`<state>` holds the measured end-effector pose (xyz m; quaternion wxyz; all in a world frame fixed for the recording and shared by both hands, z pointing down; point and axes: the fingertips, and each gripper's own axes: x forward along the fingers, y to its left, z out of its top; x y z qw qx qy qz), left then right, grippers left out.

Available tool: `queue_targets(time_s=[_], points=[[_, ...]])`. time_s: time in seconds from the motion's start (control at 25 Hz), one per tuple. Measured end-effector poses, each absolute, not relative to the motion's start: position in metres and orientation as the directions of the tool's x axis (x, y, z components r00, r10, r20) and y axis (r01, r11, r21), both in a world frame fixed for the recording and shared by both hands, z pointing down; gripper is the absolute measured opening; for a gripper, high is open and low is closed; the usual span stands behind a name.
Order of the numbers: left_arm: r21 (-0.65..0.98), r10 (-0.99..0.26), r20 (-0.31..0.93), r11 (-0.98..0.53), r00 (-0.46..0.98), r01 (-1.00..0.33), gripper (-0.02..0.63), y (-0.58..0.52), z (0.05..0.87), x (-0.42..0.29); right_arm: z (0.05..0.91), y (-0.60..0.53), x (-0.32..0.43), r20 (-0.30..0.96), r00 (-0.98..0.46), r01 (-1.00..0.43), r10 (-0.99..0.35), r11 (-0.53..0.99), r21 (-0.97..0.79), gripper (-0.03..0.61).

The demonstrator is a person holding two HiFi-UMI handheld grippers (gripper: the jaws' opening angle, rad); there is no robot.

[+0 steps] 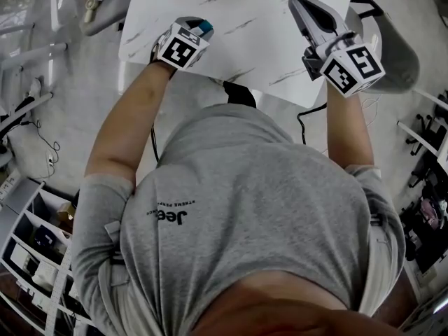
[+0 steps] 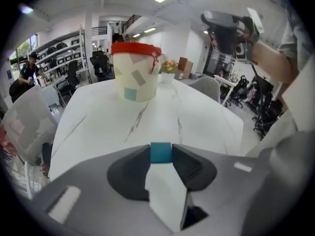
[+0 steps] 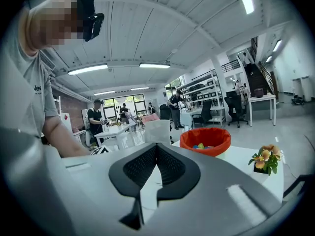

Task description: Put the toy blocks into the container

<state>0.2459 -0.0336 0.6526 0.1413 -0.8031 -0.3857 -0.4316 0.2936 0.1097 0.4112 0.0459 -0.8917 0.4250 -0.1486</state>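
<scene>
Nearest us is the grey shirt point(image 1: 245, 208), and beyond it both grippers reach out over the white table point(image 2: 197, 127). Our left gripper point(image 1: 194, 26) points steeply down at the table's near part, and its jaws are clamped on a small teal block point(image 2: 160, 152). The block sits right at the jaw tips, with a pad pressing on each side. The container point(image 2: 136, 73), a pale tub with a red rim, stands upright well away across the table. The right gripper view shows a few blocks already in it.

We judge the step in hand to be the lift and carry. The grip is only at the very tips, so we should keep the squeeze steady and raise the block straight up before swinging it across, or it may pivot out. We should carry it high enough to clear the rim and bring it over the middle of the opening. Only there should we part the jaws, low enough that the block does not bounce back out.

Our right gripper point(image 3: 156, 146) is held up off the table with its jaws together and nothing between them. We should keep it out of the left's path to the tub.
</scene>
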Motion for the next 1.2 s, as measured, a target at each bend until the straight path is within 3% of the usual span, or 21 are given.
queue_targets(time_s=[0.56, 1.2], points=[[0.042, 0.567, 0.628, -0.708, 0.532, 0.705, 0.192, -0.014, 0.508, 0.313, 0.378, 0.12, 0.303, 0.129, 0.604, -0.765, -0.787, -0.617, -0.185, 0.003], [-0.003, 0.577, 0.569, -0.71, 0.585, 0.704, 0.192, 0.048, 0.439, 0.444, 0.375, 0.184, 0.391, 0.115, 0.638, -0.736, -0.761, -0.647, -0.197, 0.003]])
